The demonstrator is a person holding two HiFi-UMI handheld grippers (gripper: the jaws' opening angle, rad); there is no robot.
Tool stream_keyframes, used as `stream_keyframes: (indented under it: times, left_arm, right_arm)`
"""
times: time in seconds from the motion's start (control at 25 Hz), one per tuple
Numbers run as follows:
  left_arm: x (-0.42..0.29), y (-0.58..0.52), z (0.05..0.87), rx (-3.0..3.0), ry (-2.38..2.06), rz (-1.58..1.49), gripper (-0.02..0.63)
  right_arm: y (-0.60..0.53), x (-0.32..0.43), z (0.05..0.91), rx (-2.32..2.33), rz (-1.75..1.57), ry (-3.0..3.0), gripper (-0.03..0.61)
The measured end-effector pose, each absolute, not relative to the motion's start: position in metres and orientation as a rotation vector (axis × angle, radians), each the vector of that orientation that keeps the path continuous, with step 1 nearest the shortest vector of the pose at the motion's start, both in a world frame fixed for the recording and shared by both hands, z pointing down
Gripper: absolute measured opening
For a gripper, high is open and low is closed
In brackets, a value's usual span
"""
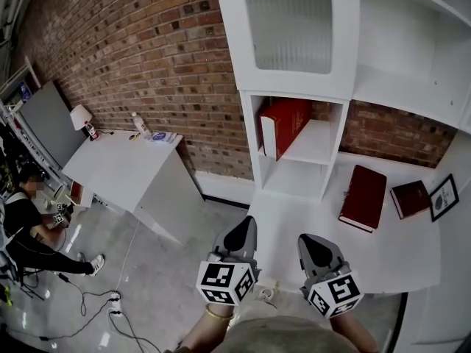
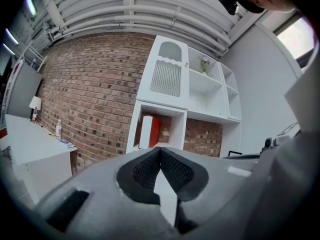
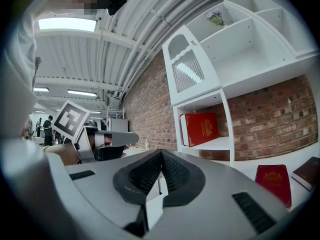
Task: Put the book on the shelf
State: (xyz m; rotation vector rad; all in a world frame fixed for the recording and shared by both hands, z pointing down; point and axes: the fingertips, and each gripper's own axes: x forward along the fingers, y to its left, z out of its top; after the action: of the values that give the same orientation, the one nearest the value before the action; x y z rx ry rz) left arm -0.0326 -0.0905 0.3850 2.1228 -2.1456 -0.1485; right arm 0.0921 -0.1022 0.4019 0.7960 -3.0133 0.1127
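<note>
Far left: white side table (image 1: 121, 169) against the brick wall, no part in this job

Left gripper (image 1: 242, 234): pads pressed together, nothing between them. It is held low at the near edge of the white counter (image 1: 294, 234), pointing toward the shelf unit (image 1: 324, 79)

Open compartment (image 1: 309, 142) of the unit: one red book (image 1: 283, 127) stands upright against its left wall, spine side facing out. Judged as shelved

Right gripper (image 1: 316, 247): jaws closed on themselves, empty, just beside the left one and well apart from any book

Right of the compartment: a second red book (image 1: 363, 197) lies flat on the counter, untouched. Just beside it lies a smaller dark red book (image 1: 410, 198), then a framed picture (image 1: 444, 197) leans at the far right

Status, my reading: one book is in place and at least one is left to shelve, probably the large flat one. Approach, opening of the jaws, grasp, lift and placing in the compartment are all not yet done. Room remains to the right of the standing book
</note>
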Motion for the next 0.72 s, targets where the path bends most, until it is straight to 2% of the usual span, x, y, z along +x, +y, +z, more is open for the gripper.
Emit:
stream_keyframes:
  times: [0.72]
  left_arm:
    - [-0.017,-0.026,0.416,2.099,-2.131,-0.133,0.009]
  right_arm:
    - [-0.051,0.106,0.415,0.736,0.139,-3.005,0.006]
